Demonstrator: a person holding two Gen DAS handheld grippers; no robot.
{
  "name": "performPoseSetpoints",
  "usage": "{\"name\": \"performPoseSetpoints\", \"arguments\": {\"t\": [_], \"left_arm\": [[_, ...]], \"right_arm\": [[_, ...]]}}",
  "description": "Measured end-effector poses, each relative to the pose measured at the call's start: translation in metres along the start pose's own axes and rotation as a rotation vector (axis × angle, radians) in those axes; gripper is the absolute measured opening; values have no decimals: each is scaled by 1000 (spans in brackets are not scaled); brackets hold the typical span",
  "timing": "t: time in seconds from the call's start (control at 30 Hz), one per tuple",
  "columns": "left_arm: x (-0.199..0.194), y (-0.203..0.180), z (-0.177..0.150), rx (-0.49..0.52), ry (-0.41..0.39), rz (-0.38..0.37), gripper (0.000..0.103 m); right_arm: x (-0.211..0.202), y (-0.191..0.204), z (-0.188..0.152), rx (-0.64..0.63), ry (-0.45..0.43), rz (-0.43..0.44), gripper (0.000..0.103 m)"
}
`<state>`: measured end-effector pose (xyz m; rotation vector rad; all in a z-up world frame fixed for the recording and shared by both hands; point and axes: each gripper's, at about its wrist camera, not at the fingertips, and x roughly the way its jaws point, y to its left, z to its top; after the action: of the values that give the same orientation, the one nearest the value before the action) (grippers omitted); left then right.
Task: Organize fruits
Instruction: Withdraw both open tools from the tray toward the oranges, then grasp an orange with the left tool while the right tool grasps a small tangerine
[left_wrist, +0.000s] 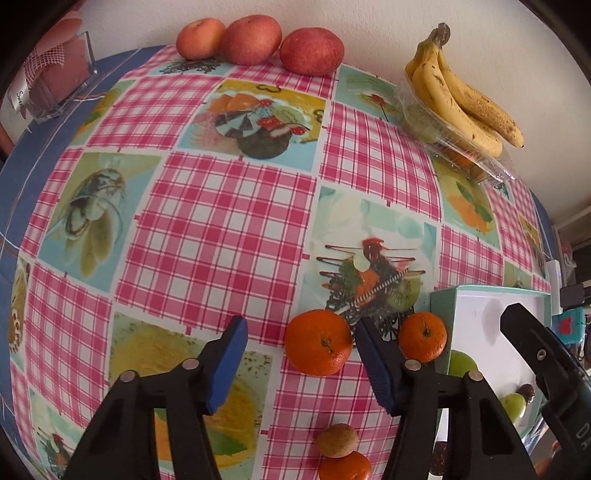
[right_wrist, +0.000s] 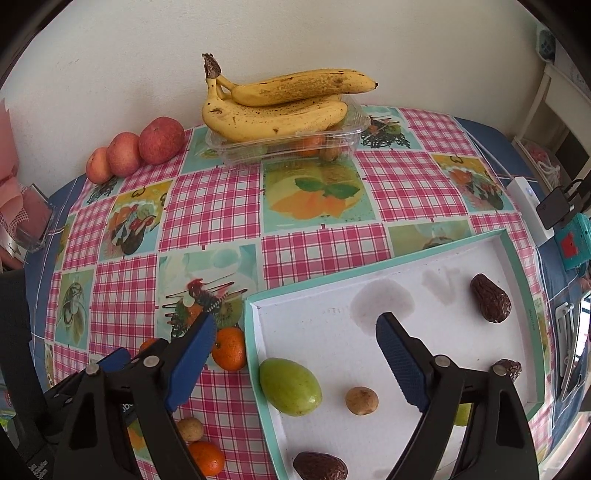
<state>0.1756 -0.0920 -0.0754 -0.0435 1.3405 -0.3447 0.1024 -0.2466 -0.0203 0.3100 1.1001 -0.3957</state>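
Orange mandarins (left_wrist: 318, 342) on counter (left_wrist: 221, 229) beside tray's (right_wrist: 255, 332) left wall; bananas (right_wrist: 280, 107) at far edge. Left claw (left_wrist: 301, 360) spread, empty. Right claw (right_wrist: 295, 363) spread over tray, empty.

You've got little to read here: a white tag (left_wrist: 18, 98) on the clear glass holder (left_wrist: 62, 92) at the far left starts with "S", rest illegible. White letters on the right gripper's (left_wrist: 554, 373) body are cut off.
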Motion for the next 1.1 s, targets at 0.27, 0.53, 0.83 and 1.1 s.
{"name": "performPoseSetpoints", "arguments": {"t": [0.27, 0.53, 0.83, 1.1], "left_arm": [[3, 0, -2, -9, 15, -37, 51], [3, -2, 1, 2, 16, -44, 40], [-21, 39, 12, -109, -59, -9, 40], [-38, 58, 17, -142, -96, -24, 40]], "right_arm": [[-3, 1, 1, -7, -12, -1, 86], [0, 9, 0, -23, -3, 6, 86], [11, 30, -5, -84, 32, 56, 62], [23, 64, -12, -172, 77, 138, 49]]}}
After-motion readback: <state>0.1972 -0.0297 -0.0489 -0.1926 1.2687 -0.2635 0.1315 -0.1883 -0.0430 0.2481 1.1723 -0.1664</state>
